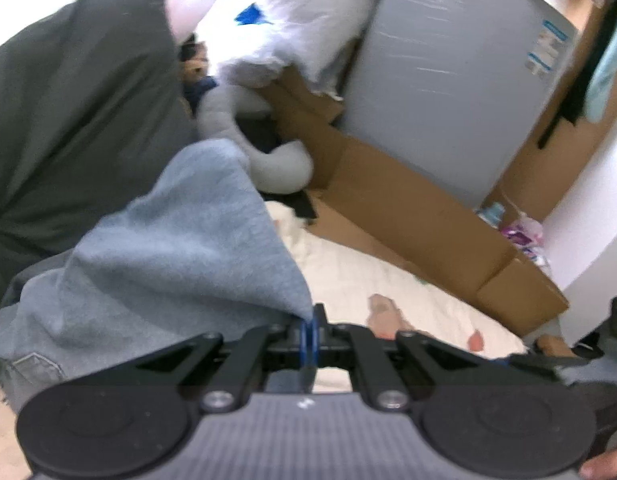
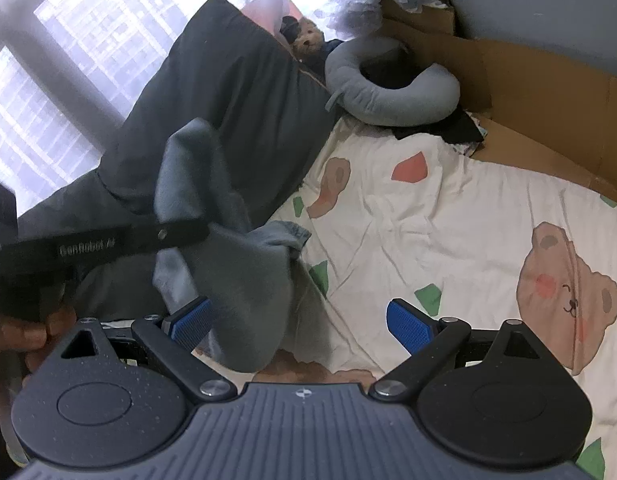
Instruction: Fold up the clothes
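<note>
Now left tool [image 1: 311,322] clamps grey garment [image 1: 180,248] edge; right tool [image 2: 298,322] wide, garment hanging between.

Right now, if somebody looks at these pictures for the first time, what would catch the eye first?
Most striking is the grey-blue garment, hanging in the air with its corner pinched in the shut left tongs. Below it lies the white bedsheet printed with a cartoon bear, under the open right tongs. Behind, a dark pillow leans against the bright window.

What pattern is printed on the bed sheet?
The sheet is cream white with brown bear faces and small green and coral patches; the right wrist view shows it best.
</note>
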### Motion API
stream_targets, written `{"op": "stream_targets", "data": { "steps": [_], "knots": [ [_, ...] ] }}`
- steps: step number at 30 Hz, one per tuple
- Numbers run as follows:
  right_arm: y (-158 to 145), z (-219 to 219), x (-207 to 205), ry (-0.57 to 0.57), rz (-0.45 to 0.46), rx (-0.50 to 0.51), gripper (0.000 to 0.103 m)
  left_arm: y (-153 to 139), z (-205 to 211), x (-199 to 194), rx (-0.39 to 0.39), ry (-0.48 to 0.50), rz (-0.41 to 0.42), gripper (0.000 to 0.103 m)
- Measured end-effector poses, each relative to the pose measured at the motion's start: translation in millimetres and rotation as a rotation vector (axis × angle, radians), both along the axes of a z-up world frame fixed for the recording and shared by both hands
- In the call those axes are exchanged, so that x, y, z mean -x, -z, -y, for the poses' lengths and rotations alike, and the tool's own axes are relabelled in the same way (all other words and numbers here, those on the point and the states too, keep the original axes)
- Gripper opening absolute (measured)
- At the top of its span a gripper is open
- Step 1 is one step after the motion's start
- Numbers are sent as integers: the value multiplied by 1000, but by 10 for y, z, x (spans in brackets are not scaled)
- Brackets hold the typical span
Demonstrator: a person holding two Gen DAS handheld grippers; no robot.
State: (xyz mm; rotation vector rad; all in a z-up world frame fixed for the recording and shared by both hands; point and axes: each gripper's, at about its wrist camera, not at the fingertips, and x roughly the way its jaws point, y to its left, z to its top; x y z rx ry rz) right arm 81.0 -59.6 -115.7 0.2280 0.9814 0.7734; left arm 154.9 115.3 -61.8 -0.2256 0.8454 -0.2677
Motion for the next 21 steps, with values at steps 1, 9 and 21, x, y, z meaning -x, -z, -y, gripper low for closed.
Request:
{"op": "stream_targets", "data": {
  "steps": [1, 9, 21],
  "knots": [
    [3, -15, 11, -6, 4, -1, 97, -10, 39, -8, 8, 11, -1, 2],
    [6, -63, 39, -11, 31, -33, 94, -93, 347, -76, 72, 95, -9, 2],
    [189, -149, 51, 27, 6, -122, 40, -135, 443, 32, 104, 107, -39, 2]
  ]
}}
